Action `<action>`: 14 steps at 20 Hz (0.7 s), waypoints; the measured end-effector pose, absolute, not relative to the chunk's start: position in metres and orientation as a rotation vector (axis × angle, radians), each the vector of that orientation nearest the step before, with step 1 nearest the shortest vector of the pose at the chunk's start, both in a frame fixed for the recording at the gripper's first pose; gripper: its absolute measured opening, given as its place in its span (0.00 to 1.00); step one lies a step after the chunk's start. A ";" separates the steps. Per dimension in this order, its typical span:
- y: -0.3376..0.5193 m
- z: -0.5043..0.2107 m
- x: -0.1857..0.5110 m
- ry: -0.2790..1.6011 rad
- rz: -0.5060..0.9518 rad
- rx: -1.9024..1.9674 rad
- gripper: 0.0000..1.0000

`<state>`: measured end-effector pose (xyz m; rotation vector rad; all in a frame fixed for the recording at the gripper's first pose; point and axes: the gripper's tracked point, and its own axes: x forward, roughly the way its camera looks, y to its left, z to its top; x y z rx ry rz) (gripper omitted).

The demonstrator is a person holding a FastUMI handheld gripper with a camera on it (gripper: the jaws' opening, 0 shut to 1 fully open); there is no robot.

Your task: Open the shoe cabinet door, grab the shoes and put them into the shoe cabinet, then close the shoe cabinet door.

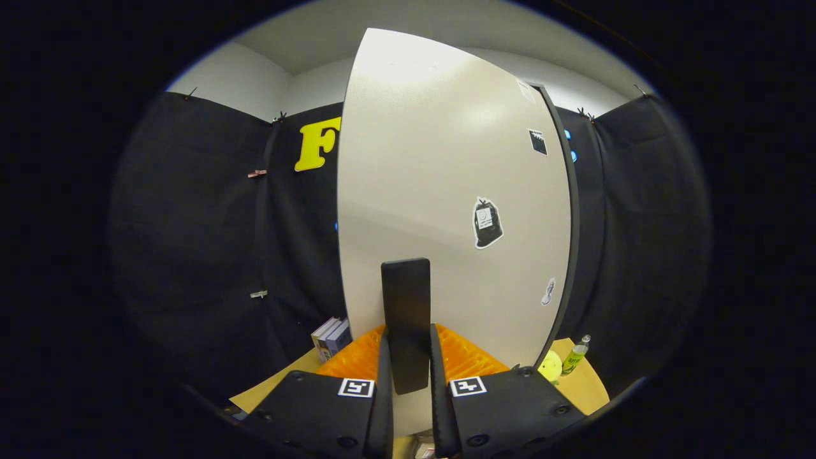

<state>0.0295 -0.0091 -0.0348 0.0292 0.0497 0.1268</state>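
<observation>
Tall cream cabinet door (440, 191), smooth and glossy, filling the centre of the frame, dark flat handle (405, 319) (upright, rectangular) clamped between both fingers of the gripper (408, 382), small stickers (487, 223) at right, green bottle (575, 357) lower right

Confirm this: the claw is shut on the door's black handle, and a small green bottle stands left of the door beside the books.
One error. In the gripper view the green bottle stands right of the door, by a yellow ball; the books are left. The claw does grip the black handle.
</observation>
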 end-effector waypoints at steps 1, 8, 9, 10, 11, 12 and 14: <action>-0.012 -0.035 0.026 0.049 0.133 0.030 0.28; -0.045 -0.033 -0.006 0.043 0.149 0.040 0.28; -0.051 -0.033 -0.010 0.040 0.145 0.044 0.28; -0.056 -0.034 -0.014 0.041 0.141 0.048 0.28; -0.061 -0.034 -0.018 0.040 0.136 0.051 0.28; -0.066 -0.033 -0.022 0.040 0.128 0.053 0.28; -0.078 -0.033 -0.028 0.036 0.107 0.057 0.28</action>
